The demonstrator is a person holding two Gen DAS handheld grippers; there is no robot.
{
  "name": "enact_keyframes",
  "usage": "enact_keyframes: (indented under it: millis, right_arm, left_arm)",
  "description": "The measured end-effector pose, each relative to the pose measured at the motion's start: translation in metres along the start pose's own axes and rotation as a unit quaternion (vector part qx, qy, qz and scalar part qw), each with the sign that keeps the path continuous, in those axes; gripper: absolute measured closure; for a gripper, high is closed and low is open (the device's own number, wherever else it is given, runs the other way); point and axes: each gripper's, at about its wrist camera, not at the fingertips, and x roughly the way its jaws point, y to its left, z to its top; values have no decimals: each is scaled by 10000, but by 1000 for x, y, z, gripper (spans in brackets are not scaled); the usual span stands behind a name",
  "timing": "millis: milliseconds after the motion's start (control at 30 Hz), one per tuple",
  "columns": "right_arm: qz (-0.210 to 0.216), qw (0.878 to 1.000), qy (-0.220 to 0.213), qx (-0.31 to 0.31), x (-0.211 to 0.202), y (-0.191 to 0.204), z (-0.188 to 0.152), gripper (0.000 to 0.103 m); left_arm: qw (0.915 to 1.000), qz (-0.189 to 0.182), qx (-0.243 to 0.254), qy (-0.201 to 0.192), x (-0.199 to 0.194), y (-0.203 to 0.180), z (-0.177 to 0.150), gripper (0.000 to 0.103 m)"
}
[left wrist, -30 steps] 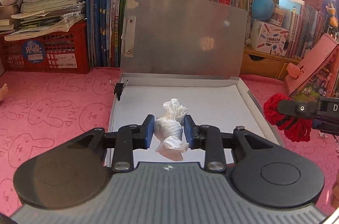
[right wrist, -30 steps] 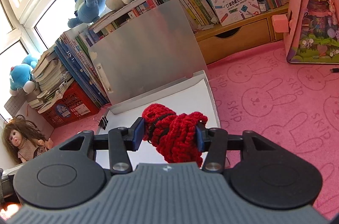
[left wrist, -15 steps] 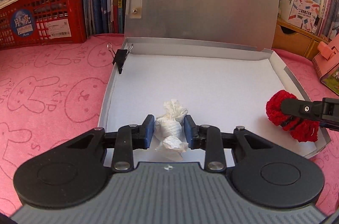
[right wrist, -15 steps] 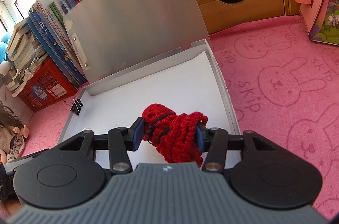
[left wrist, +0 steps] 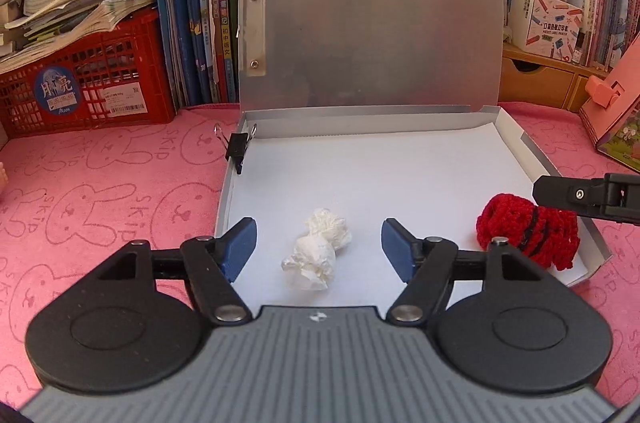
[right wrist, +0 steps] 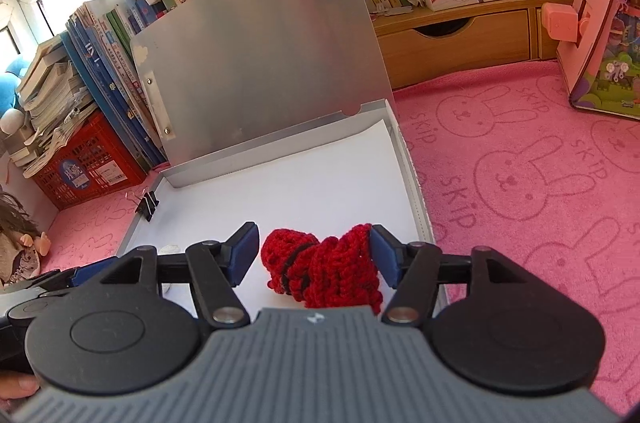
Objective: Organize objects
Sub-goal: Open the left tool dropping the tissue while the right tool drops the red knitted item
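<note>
Two tongs opening, left tongs [left wrist: 316, 249] astride loose tissue wad [left wrist: 318, 255], right tongs [right wrist: 314, 255] astride red knit piece [right wrist: 324, 269]

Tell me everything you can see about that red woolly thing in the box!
The red woolly thing is a small crocheted bundle of thick red yarn with a thin black line across it. It lies slumped on the white paper in the open grey box, near its right edge. The right gripper is opening around it; one pad looks to just touch it.

bright window daylight — sharp, edges bowed by fisheye.
</note>
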Motion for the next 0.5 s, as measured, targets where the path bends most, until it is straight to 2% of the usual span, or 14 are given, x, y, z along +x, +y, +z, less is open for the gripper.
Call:
enact_keyframes:
  millis: [133,233,500]
  right_arm:
    - [33,9997,-175,-136,-25,4,-2,26]
    - [18,9989,-340,-334,-48,10,-9,22]
    - [17,9930,-691,-956,-109,26,-41,15]
  left_arm:
    - [9998,-58,74,-176,-30,0,-2,26]
    - [9994,-153,16,-311,-56,2,-8,20]
    - [9966,-511,-73,-638,-126,3,-45,18]
